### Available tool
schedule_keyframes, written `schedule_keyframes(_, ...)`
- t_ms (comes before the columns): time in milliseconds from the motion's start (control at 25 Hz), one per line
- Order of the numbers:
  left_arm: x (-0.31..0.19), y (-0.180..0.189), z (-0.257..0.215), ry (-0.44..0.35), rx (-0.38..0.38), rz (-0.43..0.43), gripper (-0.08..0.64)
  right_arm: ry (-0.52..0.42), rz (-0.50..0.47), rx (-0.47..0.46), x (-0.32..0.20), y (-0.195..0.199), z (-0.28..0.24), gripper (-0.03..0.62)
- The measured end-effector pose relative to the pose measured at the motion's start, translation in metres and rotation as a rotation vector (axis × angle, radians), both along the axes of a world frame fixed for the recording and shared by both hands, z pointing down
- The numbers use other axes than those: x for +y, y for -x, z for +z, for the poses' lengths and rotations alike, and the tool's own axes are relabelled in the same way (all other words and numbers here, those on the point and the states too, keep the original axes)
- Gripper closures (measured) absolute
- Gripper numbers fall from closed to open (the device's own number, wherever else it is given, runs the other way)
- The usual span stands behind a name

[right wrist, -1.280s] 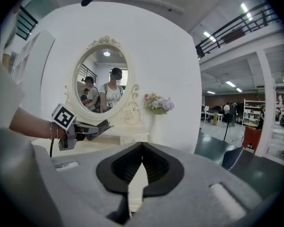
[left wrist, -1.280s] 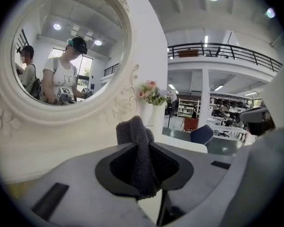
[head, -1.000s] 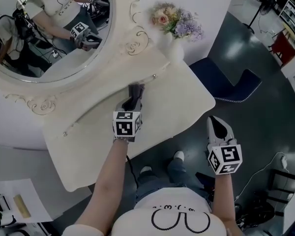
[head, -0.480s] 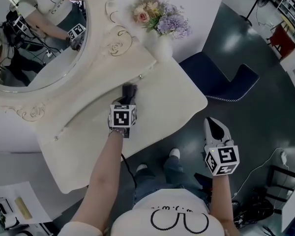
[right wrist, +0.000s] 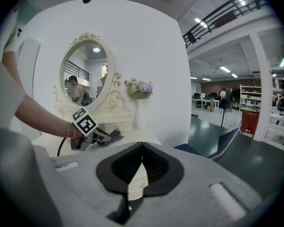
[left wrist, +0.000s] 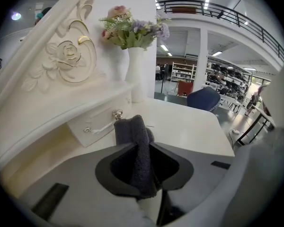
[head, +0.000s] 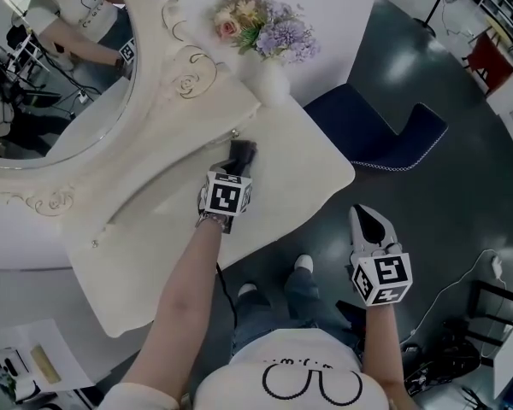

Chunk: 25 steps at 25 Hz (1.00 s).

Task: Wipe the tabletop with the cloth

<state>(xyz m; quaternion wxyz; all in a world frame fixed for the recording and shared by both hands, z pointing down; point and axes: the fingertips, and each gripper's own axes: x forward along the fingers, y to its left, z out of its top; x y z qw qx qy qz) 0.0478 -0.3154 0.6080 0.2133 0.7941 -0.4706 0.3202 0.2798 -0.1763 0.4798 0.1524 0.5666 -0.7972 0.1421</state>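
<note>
Cloth of dark grey terry (left wrist: 132, 126) is clamped in the jaws of the left gripper (left wrist: 143, 148); the right gripper (right wrist: 141, 150) is clenched and empty, off the cream-white desk (head: 312, 173). Press the cloth flat — sweep overlapping passes from the small drawer knob (left wrist: 117, 113), clear of the tall white vase (left wrist: 136, 74).

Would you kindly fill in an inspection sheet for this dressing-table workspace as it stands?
Surface: white tabletop, bare, no stains seen.
Job's things: dark cloth, pinched in the left claw, near the drawer knob.
Clutter: vase of flowers at the back corner.
Claws: left claw shut on cloth; right claw shut, empty, off the table over the floor.
Cables: dark cable hangs under the left forearm.
Surroundings: oval mirror, blue chair, dark floor.
</note>
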Motion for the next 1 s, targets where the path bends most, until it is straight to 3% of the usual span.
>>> schedule_keyframes(440, 0.038, -0.106, 0.003, -0.023, 0.0, 0.257, 0.483, -0.009, 0.019, -0.022, 0.006, -0.013, -0.004, 0.594)
schedule_keyframes(800, 0.091, -0.175, -0.002, 0.045, 0.136, 0.408, 0.483, -0.027, 0.027, -0.033, 0.001, -0.027, -0.01, 0.594)
schedule_keyframes(1000, 0.133, -0.207, -0.011, 0.161, 0.261, 0.502, 0.483, -0.043, 0.02, -0.047, -0.006, -0.032, -0.017, 0.594)
